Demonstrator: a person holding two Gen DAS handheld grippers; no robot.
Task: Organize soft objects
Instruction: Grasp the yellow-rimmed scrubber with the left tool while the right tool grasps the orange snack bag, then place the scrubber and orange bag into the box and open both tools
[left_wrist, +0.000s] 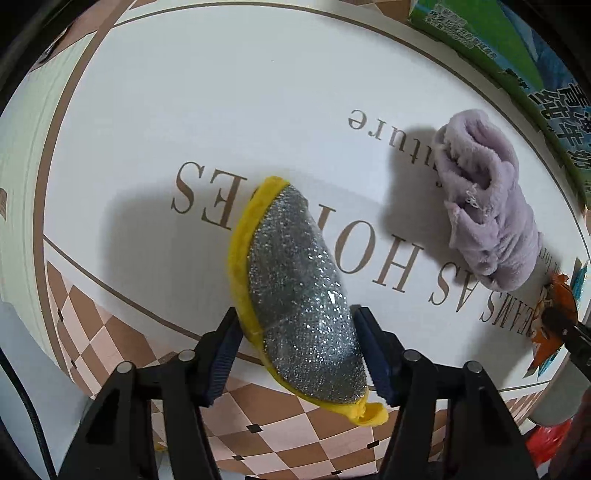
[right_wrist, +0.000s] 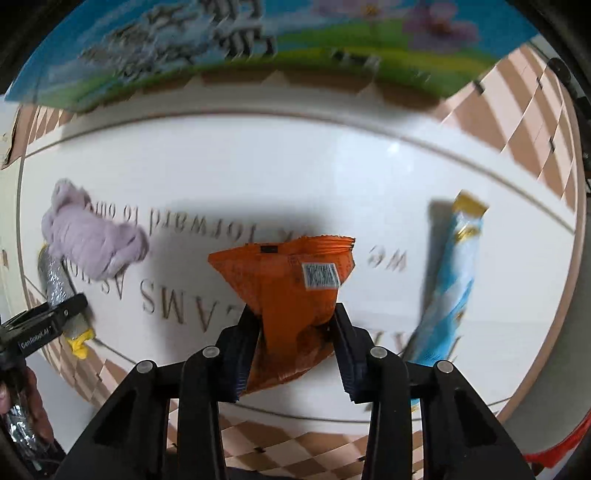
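Currently the left gripper is clamped partway on a silver scouring pad with yellow backing, both pads pressing its sides, over the white printed tablecloth. Right gripper pinches an orange snack packet (frame blurred). Lilac cloth lies loose on the table near a green-blue carton; a blue sachet lies just right of the packet.

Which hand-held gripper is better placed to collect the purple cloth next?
Neither is free: the left hand-held gripper grips the scouring pad, the right the orange packet. The purple cloth lies nearer the left.
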